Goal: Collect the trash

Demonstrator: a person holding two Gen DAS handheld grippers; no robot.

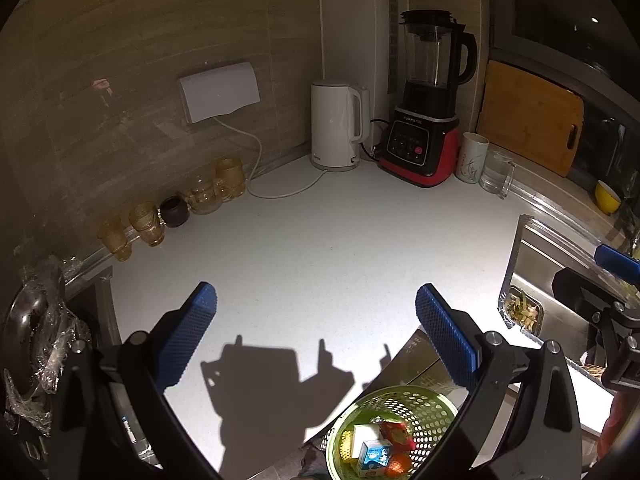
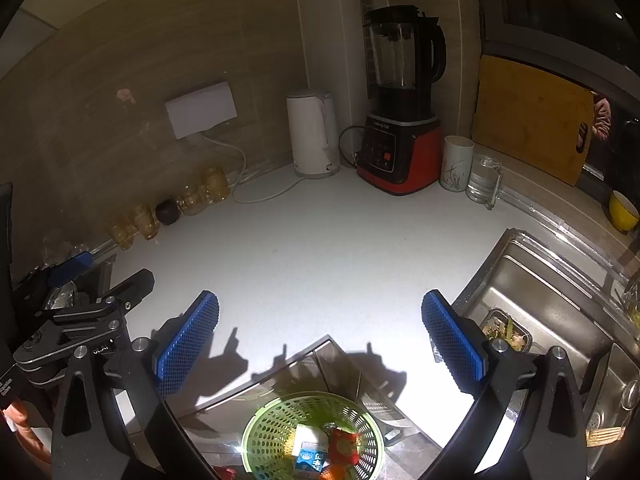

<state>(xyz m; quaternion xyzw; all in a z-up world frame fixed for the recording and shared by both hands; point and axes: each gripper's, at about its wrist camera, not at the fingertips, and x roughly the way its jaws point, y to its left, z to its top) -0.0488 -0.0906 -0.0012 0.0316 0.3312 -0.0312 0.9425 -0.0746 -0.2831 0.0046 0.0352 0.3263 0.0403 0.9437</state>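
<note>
A green perforated basket (image 1: 424, 408) (image 2: 276, 424) stands below the counter's front edge. It holds a blue and white carton (image 1: 374, 456) (image 2: 310, 458), a red wrapper (image 1: 398, 434) (image 2: 343, 446) and other scraps. My left gripper (image 1: 316, 336) hangs open over the white counter (image 1: 320, 240), up and left of the basket, with nothing between its blue pads. Above the counter's front corner my right gripper (image 2: 320, 340) is open and holds nothing, the basket just below it. Each gripper shows at the edge of the other's view.
At the back stand a white kettle (image 1: 336, 124), a red and black blender (image 1: 424, 120), a cup (image 1: 472, 158) and a glass mug (image 1: 496, 174). Amber glasses (image 1: 148, 224) line the left wall. A steel sink (image 2: 540, 304) with a food-scrap container (image 2: 506, 334) lies right.
</note>
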